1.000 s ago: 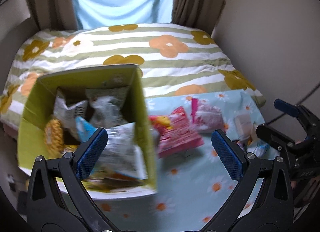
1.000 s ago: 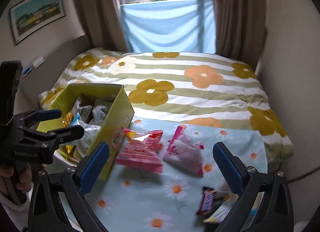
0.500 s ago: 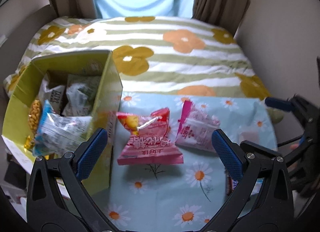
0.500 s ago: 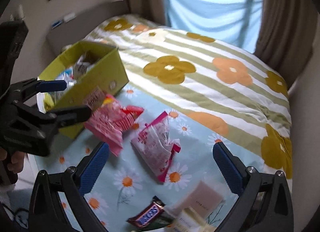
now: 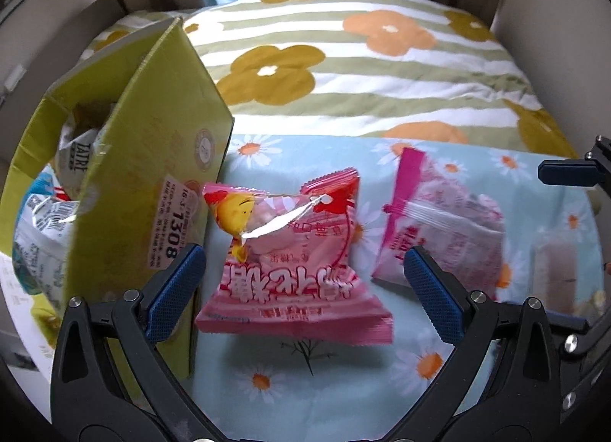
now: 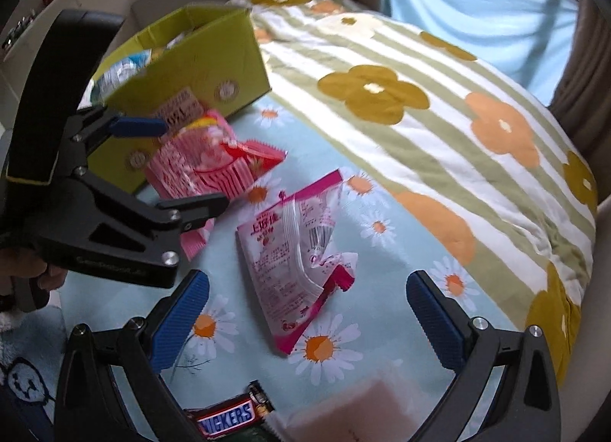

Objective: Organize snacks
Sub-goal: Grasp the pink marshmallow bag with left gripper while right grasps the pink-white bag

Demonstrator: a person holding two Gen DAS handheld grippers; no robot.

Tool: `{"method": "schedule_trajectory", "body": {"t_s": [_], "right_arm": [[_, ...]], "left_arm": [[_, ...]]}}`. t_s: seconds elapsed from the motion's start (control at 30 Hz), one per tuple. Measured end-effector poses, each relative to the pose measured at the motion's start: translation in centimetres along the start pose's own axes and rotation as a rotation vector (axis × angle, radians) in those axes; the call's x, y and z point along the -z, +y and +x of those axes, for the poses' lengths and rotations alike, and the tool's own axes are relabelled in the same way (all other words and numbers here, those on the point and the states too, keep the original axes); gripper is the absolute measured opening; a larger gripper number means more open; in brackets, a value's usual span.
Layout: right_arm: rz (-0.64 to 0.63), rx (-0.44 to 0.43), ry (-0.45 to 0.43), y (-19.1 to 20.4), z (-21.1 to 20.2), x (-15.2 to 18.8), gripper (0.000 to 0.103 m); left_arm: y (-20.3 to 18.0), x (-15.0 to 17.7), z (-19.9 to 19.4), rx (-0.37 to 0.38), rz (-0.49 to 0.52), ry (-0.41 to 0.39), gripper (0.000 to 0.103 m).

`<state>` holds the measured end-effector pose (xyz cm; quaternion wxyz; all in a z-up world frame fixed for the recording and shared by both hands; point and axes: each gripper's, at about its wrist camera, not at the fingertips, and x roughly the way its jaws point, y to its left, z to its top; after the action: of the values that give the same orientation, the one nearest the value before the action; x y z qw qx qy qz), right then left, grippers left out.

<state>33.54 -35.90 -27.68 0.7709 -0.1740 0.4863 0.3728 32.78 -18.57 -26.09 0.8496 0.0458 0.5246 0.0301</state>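
several snacks are already being kept in the green box (image 5: 152, 159); the red-pink packet (image 5: 294, 262) is being framed between the left gripper (image 5: 303, 281)'s parted jaws, the white-pink pouch (image 6: 301, 251) ahead of the right gripper (image 6: 305, 312)'s parted jaws.

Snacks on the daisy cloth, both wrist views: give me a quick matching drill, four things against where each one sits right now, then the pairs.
Things:
1. striped pink pouch
2. clear-fronted pink pouch
3. Snickers bar
4. green box

Places:
A. at the near edge of the right wrist view, below the right gripper
B. standing left of the loose snacks, packets inside
C. between the open fingers of the left gripper, right beside the box
D. flat on the cloth ahead of the right gripper's open fingers

Pairs: 1-C, 2-D, 3-A, 4-B
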Motion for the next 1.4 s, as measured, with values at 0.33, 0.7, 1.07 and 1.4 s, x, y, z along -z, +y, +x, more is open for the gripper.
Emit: {"method": "schedule_trajectory", "body": {"t_s": [0.33, 0.7, 1.07, 1.4], "right_arm": [[-0.115, -0.017, 0.062, -1.0, 2.9, -0.1, 0.103], [-0.222, -0.076, 0.108, -0.4, 5.4, -0.7, 0.103], [-0.277, -0.056, 0.155, 0.9, 7.3, -1.3, 0.075], [-0.312, -0.035, 0.134, 1.6, 6.3, -1.3, 0.052]], "left_arm": [[-0.5, -0.4, 3.8, -0.048, -0.018, 0.049, 0.101], [1.1, -0.1, 6.0, 0.014, -0.089, 0.152, 0.073], [1.7, 0.3, 5.4, 0.079, -0.082, 0.163, 0.066], [1.9, 0.0, 3.8, 0.086, -0.09, 0.123, 0.066]]}}
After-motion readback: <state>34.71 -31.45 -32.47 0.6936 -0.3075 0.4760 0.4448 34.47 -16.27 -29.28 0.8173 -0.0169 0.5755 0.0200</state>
